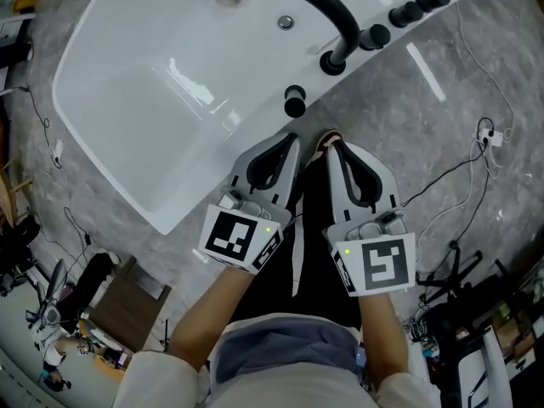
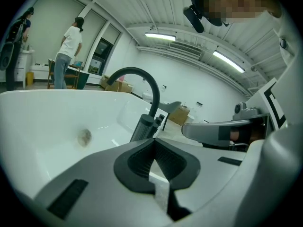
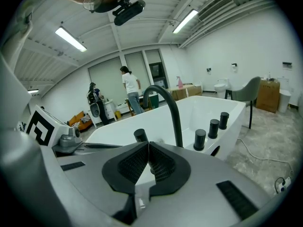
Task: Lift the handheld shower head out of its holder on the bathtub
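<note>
Head view: left claw and right claw both pressed together and empty, shower head poking up just ahead, nearer the left claw.

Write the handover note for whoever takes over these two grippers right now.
Left gripper: shut, empty.
Right gripper: shut, empty.
They sit side by side, tips just short of the bathtub rim.
Shower head: apparently the black cylinder upright in its holder on the rim, just ahead of the tips and near the base of the arched faucet.
Done: nothing gripped or lifted yet.
Left: open a gripper, close it on the shower head, and lift it out of the holder.
</note>
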`<state>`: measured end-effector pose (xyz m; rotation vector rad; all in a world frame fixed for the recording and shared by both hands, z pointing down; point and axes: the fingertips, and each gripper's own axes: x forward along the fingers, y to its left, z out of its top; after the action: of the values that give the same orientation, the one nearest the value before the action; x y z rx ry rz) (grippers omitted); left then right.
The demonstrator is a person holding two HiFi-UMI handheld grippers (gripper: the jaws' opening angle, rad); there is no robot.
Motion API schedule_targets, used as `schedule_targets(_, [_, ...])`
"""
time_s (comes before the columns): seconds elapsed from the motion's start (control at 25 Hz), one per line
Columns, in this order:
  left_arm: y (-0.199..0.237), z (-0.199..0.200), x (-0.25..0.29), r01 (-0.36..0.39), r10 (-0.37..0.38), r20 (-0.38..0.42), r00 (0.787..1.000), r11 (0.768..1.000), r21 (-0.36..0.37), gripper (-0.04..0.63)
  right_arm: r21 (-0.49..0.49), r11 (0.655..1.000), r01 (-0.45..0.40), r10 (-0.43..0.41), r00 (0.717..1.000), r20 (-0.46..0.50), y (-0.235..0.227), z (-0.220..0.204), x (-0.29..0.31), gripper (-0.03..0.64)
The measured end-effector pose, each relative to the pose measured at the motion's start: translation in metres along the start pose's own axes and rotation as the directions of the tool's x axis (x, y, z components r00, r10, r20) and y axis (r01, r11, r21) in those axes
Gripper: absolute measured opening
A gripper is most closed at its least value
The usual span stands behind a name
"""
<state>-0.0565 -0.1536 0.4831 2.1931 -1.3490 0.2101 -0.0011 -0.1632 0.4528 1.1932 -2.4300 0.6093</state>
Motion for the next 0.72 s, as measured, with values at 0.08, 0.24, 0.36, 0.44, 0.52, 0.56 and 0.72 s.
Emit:
schedule_targets(0.08, [0.005,-0.004,0.003,0.000,0.000,0.002,1.000,1.000,0.010,0.003,-0.003,1.000,-0.005,0.005,1.000,0.000,0.001,-0.004,0.006,0.020])
schedule_targets(0.24, [0.020,-0.014,0.011,-0.004,0.004,-0.005,1.000,0.998,0.059,0.003,-0.007,1.000,-0.011,0.011,1.000,-0.006,0.000,-0.009,0.020,0.020])
schedule_targets(0.36, [0.036,-0.020,0.022,0.019,-0.019,0.002,1.000,0.999,0.049,0.003,-0.007,1.000,-0.011,0.011,1.000,-0.012,-0.002,-0.014,0.035,0.020])
schedule_targets(0.44, [0.042,-0.024,0.027,0.039,-0.040,0.010,0.999,0.999,0.036,0.003,-0.007,1.000,-0.015,0.015,1.000,-0.021,-0.001,-0.019,0.043,0.020])
schedule_targets(0.52, [0.045,-0.030,0.031,0.049,-0.049,0.010,0.999,0.998,0.041,0.003,-0.014,1.000,-0.017,0.016,0.999,-0.036,0.000,-0.027,0.045,0.020])
schedule_targets(0.56, [0.045,-0.034,0.033,0.056,-0.056,0.011,0.998,0.998,0.043,0.005,-0.021,1.000,-0.016,0.015,0.999,-0.045,0.000,-0.030,0.046,0.020])
schedule_targets(0.72, [0.052,-0.038,0.039,0.072,-0.073,0.030,0.997,0.997,0.035,0.005,-0.007,0.999,-0.033,0.032,0.998,-0.048,0.003,-0.036,0.052,0.020])
